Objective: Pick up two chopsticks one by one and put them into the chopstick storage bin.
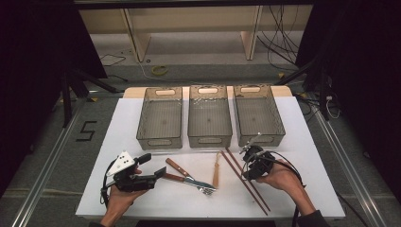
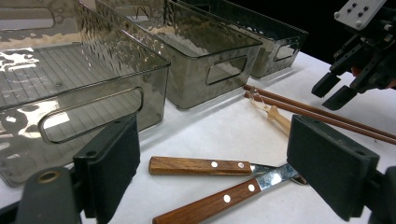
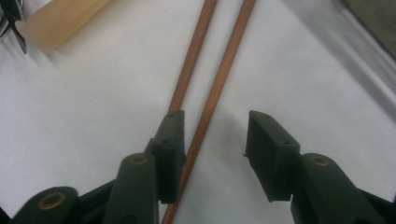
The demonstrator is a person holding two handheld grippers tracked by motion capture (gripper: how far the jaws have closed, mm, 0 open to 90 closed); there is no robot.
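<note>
Two reddish-brown chopsticks (image 1: 246,179) (image 2: 317,114) (image 3: 219,84) lie side by side on the white table cover. My right gripper (image 1: 245,164) (image 2: 334,91) (image 3: 215,135) points down over them with its jaws apart. One chopstick runs between the pads, close to the left one; the other passes under the left jaw. My left gripper (image 1: 161,172) (image 2: 212,158) rests low at the front left, wide open, facing two wooden-handled utensils (image 1: 177,166) (image 2: 201,165) that cross at their metal ends.
Three smoky clear bins (image 1: 160,141) (image 1: 209,140) (image 1: 260,139) stand in a row behind the cutlery. A pale wooden utensil (image 1: 216,170) (image 2: 275,116) (image 3: 60,18) lies between the metal cutlery and the chopsticks. The table cover (image 1: 142,198) ends near my hands.
</note>
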